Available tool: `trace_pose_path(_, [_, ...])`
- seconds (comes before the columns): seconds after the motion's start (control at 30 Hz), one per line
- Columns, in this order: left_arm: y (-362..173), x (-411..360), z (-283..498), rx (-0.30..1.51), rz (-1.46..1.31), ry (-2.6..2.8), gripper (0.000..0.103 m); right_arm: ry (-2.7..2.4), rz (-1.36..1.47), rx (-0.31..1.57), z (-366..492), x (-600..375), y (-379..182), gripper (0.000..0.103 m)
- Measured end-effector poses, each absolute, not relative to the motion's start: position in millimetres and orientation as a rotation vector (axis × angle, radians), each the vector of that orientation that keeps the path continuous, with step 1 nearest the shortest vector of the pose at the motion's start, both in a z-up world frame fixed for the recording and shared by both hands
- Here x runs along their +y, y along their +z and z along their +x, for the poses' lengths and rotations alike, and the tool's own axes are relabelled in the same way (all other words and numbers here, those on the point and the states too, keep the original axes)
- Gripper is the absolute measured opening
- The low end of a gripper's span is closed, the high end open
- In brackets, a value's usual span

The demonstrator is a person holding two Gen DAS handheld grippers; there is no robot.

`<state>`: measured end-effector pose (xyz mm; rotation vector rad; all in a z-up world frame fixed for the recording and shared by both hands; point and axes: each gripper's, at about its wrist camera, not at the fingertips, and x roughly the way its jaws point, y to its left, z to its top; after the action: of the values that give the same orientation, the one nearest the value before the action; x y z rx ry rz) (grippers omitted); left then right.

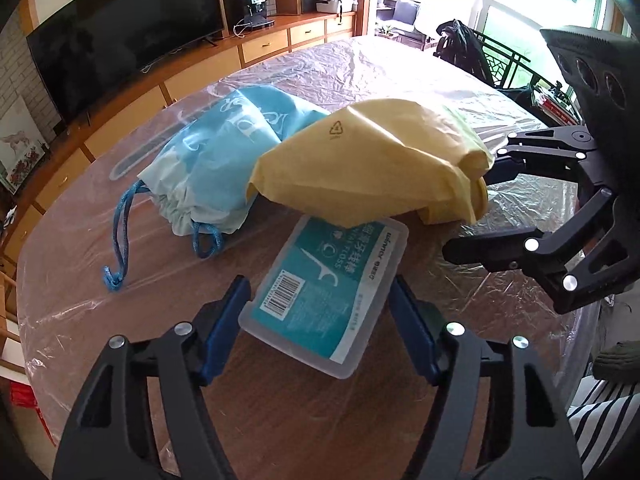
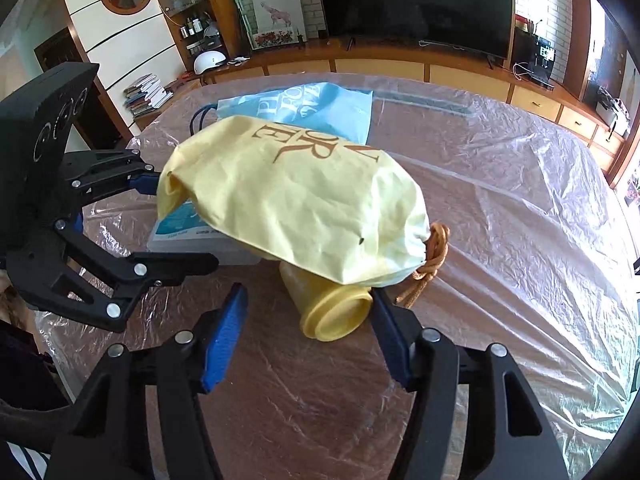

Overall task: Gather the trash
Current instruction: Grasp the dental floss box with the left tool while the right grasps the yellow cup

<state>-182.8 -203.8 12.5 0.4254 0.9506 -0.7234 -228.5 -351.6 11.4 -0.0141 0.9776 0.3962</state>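
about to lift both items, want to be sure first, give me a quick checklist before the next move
1. Floss box sits between the left gripper fingers: ok.
2. Left pads pressing on the box: cannot tell; the left pad is at its corner, a gap shows on the right.
3. Yellow cup lies between the right gripper fingers: ok.
4. Right pads gripping the cup: not ok; one finger is near the rim, the other is clearly apart.
5. Yellow drawstring bag clear of both items: not ok; it drapes over the box's far end and the cup.
6. Blue drawstring bag out of the way: ok, behind on the table.
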Motion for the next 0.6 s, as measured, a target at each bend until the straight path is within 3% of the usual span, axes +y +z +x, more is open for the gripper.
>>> trace_pose_path(0.1, [10.5, -209.1, -186.6, 0.951, 0.459, -0.702, 0.071, 0.393, -0.011, 0.975, -229.1, -350.1, 11.8, 0.059])
trace_pose_path(0.4, [12.6, -213.0, -193.0, 0.964, 0.45, -0.674, 0.066, 0.384, 0.031, 0.983, -229.8, -352.8, 14.5, 0.037])
trace_pose_path(0.6, [14.5, -203.3, -204.5, 0.982, 0.4, -0.653, 0.061, 0.387, 0.048, 0.99, -242.8, -357.7, 19.4, 0.036])
